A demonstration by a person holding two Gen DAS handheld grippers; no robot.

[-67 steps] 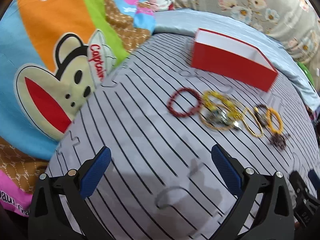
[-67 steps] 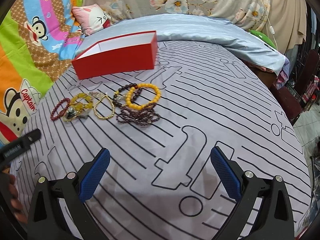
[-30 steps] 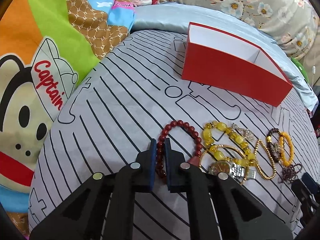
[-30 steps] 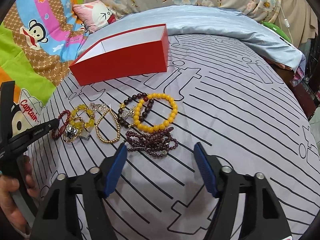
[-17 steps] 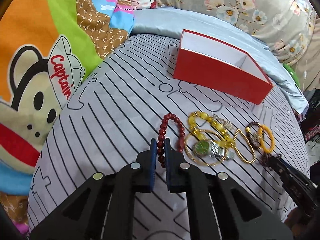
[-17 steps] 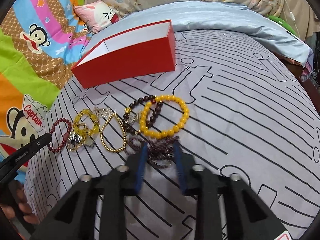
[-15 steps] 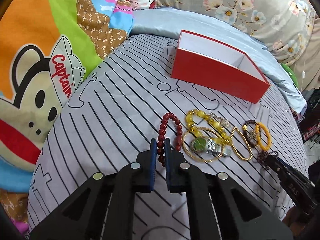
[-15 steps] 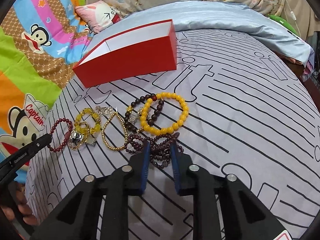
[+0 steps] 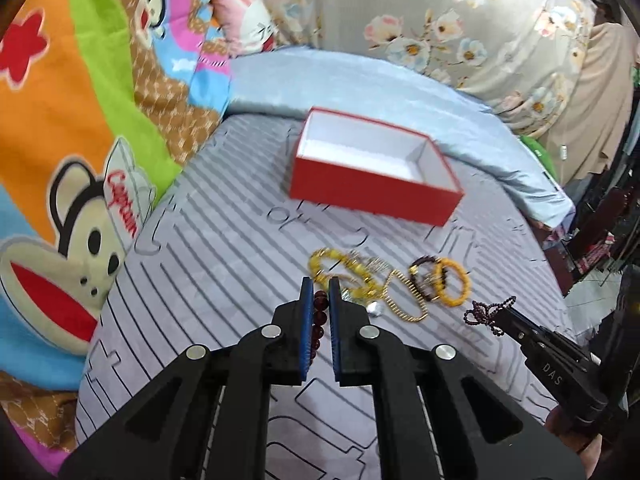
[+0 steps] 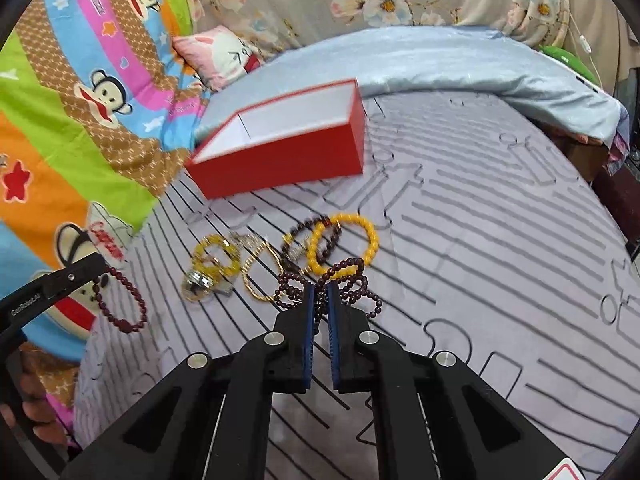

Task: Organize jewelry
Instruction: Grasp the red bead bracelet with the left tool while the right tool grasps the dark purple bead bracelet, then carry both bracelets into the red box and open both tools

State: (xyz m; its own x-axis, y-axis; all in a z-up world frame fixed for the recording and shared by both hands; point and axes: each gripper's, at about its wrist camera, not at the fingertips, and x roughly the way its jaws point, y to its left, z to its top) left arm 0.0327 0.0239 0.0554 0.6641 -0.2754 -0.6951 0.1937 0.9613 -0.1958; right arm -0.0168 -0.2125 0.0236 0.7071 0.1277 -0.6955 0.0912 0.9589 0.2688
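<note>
My left gripper (image 9: 320, 286) is shut on a dark red bead bracelet (image 9: 319, 318) and holds it above the bed; in the right wrist view the bracelet (image 10: 120, 304) hangs from the left gripper (image 10: 96, 264). My right gripper (image 10: 319, 290) is shut on a dark purple bead string (image 10: 340, 284), lifted off the sheet; it also shows in the left wrist view (image 9: 486, 312). An open red box (image 9: 372, 168) with a white inside stands farther back, also in the right wrist view (image 10: 280, 140). A yellow bead bracelet (image 10: 344, 244), a gold chain (image 10: 260, 272), a watch (image 10: 196, 282) and other bracelets lie on the sheet.
The striped grey sheet (image 10: 480, 240) covers the bed. A colourful cartoon blanket (image 9: 80, 140) lies along the left. A light blue quilt (image 10: 460, 64) and a pink pillow (image 10: 220, 56) lie behind the box. The bed's right edge drops off (image 9: 560, 280).
Both grippers closed on their bead strings and lifted them off the sheet. The red bracelet and the purple string now hang in the air, closer to the box.
</note>
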